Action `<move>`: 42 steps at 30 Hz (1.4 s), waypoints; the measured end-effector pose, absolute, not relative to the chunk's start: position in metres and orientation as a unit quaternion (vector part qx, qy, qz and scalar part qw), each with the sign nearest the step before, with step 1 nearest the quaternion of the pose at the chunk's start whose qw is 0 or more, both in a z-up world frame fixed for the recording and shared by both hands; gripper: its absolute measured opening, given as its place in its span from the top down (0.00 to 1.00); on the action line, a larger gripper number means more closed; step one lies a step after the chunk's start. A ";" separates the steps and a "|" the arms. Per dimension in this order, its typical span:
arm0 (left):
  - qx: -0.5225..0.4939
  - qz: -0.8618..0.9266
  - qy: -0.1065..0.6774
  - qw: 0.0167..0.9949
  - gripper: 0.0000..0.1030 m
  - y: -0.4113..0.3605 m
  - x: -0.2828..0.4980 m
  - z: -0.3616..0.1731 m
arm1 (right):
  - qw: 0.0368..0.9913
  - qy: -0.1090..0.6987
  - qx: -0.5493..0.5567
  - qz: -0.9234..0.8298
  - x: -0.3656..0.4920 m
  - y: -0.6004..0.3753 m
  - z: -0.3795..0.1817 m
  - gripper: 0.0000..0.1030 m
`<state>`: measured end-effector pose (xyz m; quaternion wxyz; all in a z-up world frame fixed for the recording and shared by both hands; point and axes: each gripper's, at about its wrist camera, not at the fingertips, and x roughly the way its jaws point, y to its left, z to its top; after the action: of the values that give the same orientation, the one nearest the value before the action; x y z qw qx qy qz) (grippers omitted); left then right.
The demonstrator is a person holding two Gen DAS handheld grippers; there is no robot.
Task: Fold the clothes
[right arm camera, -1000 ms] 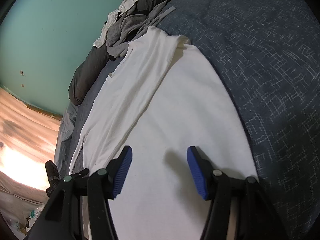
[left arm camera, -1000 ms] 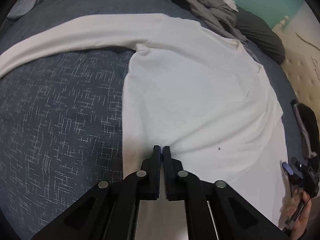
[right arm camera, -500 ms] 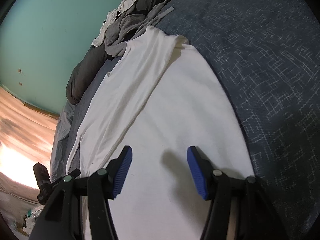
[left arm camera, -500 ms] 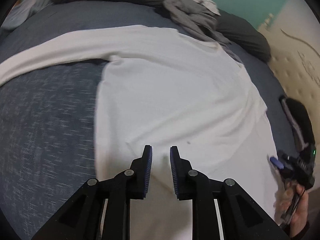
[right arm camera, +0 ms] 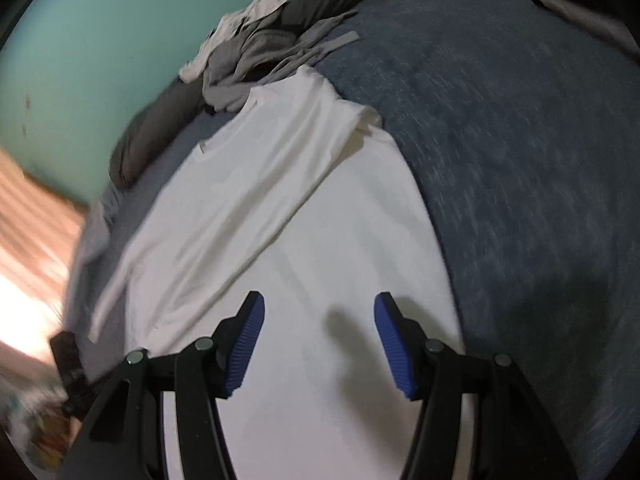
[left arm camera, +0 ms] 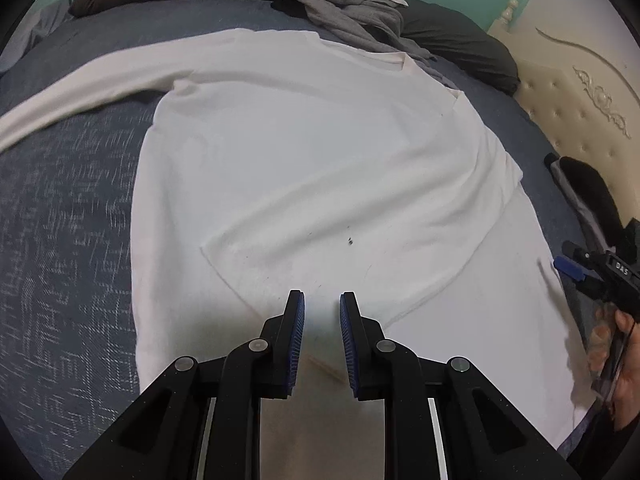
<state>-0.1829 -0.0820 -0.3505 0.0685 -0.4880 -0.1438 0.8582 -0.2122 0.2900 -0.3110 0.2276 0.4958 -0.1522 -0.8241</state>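
Note:
A white long-sleeved shirt point(left arm camera: 320, 152) lies flat on a dark blue patterned bedcover point(left arm camera: 60, 240). One sleeve point(left arm camera: 100, 80) stretches out to the left; the other side is folded in over the body. My left gripper point(left arm camera: 322, 304) hovers just above the shirt's lower part, open by a small gap with nothing between its blue pads. In the right wrist view the same shirt point(right arm camera: 320, 260) fills the middle, and my right gripper point(right arm camera: 318, 312) stands wide open above it, holding nothing. The right gripper's tip point(left arm camera: 568, 266) and the hand on it show at the left view's right edge.
A heap of grey and white clothes point(left arm camera: 352, 4) lies beyond the shirt's collar, against dark pillows point(left arm camera: 460, 48). A cream tufted headboard point(left arm camera: 580, 92) is at the right, a teal wall point(right arm camera: 100, 40) behind. The wooden floor point(right arm camera: 28, 240) shows past the bed's edge.
My left gripper was shut on the shirt's fabric a second ago; it has opened, let go and drawn back a little. The right gripper stayed wide open and swung slightly.

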 end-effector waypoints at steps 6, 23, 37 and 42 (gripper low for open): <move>-0.492 0.853 -0.156 0.077 0.81 -0.083 -0.185 -0.352 | 0.204 -0.045 0.500 -0.840 -0.260 0.296 -0.301 0.44; -0.498 0.847 -0.165 0.079 0.78 -0.079 -0.192 -0.358 | 0.167 0.138 0.474 -0.853 -0.341 0.257 -0.330 0.44; -0.500 0.847 -0.165 0.078 0.78 -0.080 -0.191 -0.361 | 0.145 0.186 0.442 -0.866 -0.349 0.252 -0.335 0.93; -0.501 0.845 -0.169 0.079 0.78 -0.081 -0.191 -0.362 | 0.108 0.161 0.443 -0.876 -0.350 0.276 -0.335 1.00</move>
<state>-0.1914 -0.0808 -0.3617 0.0787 -0.5007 -0.1686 0.8454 -0.3497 0.2760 -0.3349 0.1077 0.4427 0.1606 -0.8755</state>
